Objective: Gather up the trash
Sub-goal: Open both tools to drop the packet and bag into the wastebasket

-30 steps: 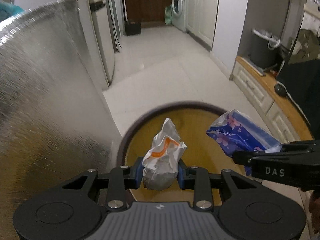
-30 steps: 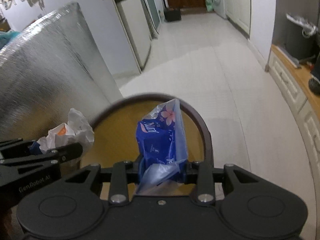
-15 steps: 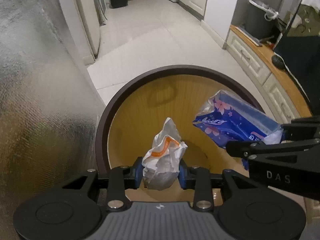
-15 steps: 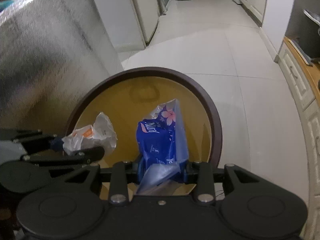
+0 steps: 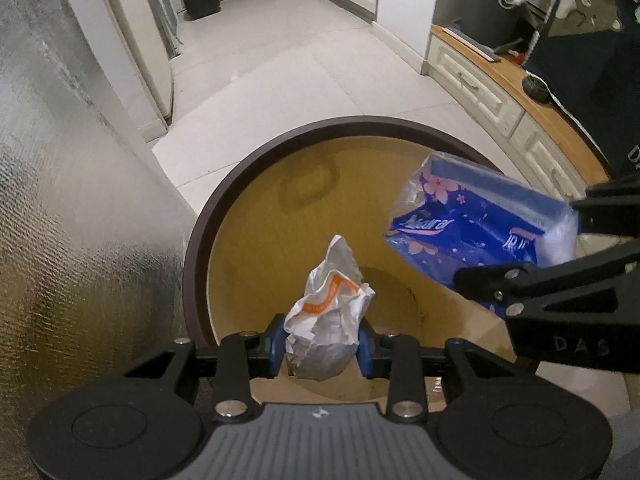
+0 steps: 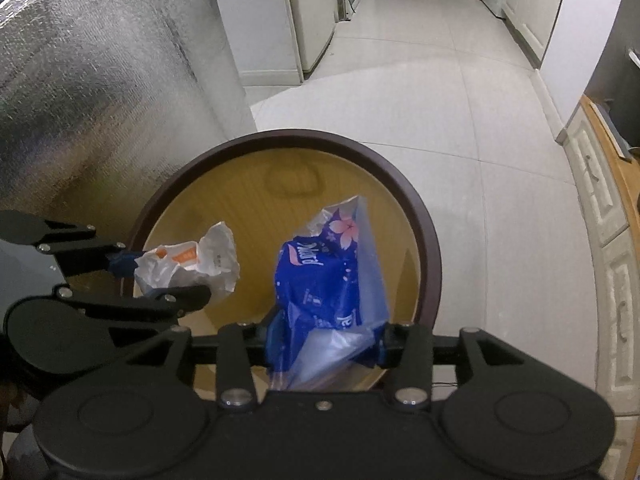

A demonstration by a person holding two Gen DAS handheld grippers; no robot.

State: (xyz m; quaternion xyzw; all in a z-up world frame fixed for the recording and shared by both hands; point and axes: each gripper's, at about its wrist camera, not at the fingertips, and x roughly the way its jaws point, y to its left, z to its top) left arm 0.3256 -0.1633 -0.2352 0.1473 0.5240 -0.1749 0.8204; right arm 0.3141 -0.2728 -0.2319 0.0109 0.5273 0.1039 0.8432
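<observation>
A round bin with a dark brown rim (image 5: 200, 248) and a yellow inside stands on the tiled floor below both grippers. My left gripper (image 5: 322, 344) is shut on a crumpled white paper wrapper with orange print (image 5: 328, 312), held over the bin's mouth. My right gripper (image 6: 326, 336) has a blue flowered tissue pack (image 6: 320, 272) between its pads, also over the bin; its jaws are opening, and the pack still hangs between them. In the right wrist view the left gripper (image 6: 164, 276) and its wrapper (image 6: 216, 256) show at the left. The left wrist view has the right gripper (image 5: 520, 242) and the pack (image 5: 472, 224) at the right.
A tall surface covered in silver foil (image 5: 80, 200) rises close to the bin's left side. A low cream cabinet with a wooden top (image 5: 500, 80) runs along the right. A white fridge (image 6: 304, 20) stands behind, and a grey pedal bin (image 5: 488, 12) at the far right.
Both grippers came down over the bin and tipped further down, so its whole mouth now shows. The right gripper's jaws have spread wider around the blue pack.
</observation>
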